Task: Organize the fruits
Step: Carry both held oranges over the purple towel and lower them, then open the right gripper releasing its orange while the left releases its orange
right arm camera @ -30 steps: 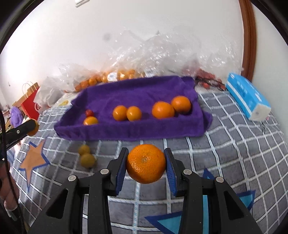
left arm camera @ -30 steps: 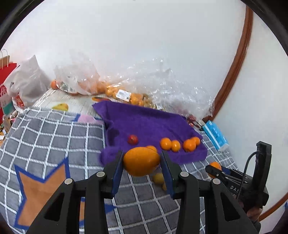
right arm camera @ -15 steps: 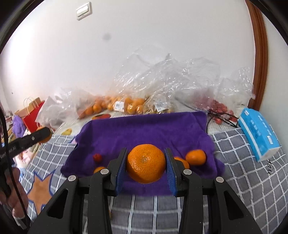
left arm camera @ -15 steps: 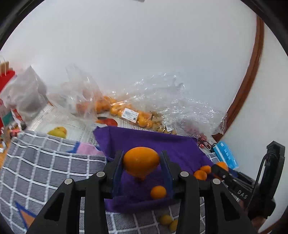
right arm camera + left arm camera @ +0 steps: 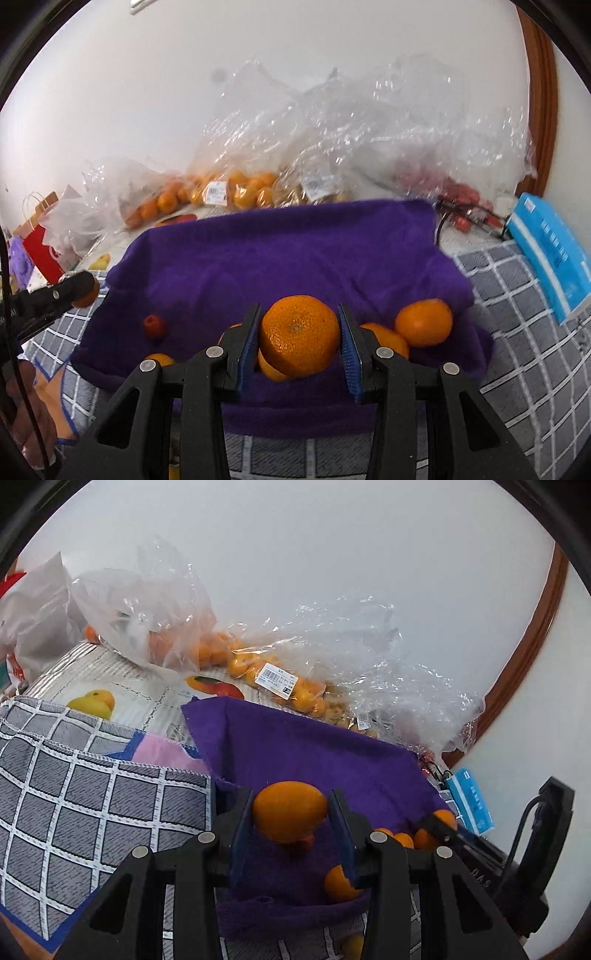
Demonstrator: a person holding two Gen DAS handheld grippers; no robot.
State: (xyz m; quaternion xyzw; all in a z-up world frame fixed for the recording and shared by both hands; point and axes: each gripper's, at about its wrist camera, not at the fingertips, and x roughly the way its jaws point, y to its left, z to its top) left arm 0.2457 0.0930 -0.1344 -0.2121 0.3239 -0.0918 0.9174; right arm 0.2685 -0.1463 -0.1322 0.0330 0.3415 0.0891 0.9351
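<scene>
We hold left tongs (image 5: pixel 291 825) clamped on smooth orange (image 5: pixel 290 809), right tongs (image 5: pixel 299 341) clamped on mandarin (image 5: pixel 299 335); both over towel (image 5: pixel 280 258) near edge. Risk: dropped fruit bumps laid fruit, rolls off that edge. Fruit beneath jaws half hidden; bagged fruit blurred.

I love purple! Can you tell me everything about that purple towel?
The purple towel looks soft and fuzzy, like thick terry cloth. It lies spread over a grey checked blanket, its front edge bunched into a rumpled fold. Several oranges and one small red fruit rest on it. Behind it lie clear plastic bags of fruit.
</scene>
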